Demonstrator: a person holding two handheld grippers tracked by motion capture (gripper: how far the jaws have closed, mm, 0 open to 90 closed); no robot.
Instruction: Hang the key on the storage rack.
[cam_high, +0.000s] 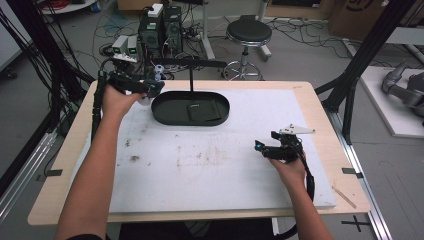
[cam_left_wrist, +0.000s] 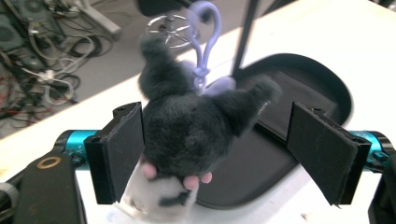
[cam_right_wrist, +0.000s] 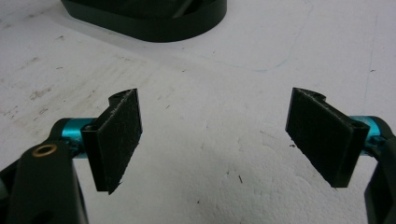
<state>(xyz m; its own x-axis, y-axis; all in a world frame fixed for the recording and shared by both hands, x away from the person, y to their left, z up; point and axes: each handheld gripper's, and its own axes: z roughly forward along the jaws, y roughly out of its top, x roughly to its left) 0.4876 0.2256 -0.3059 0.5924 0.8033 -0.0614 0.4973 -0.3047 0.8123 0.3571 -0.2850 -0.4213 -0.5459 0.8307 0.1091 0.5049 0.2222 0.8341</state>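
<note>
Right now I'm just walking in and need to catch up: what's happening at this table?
A person works at the table with a gripper in each hand. The left gripper is at the left end of a black oval tray, with a dark plush toy on a purple clip between its wide-open jaws, touching only one of them. The right gripper hovers open over the white mat, holding nothing.
</note>
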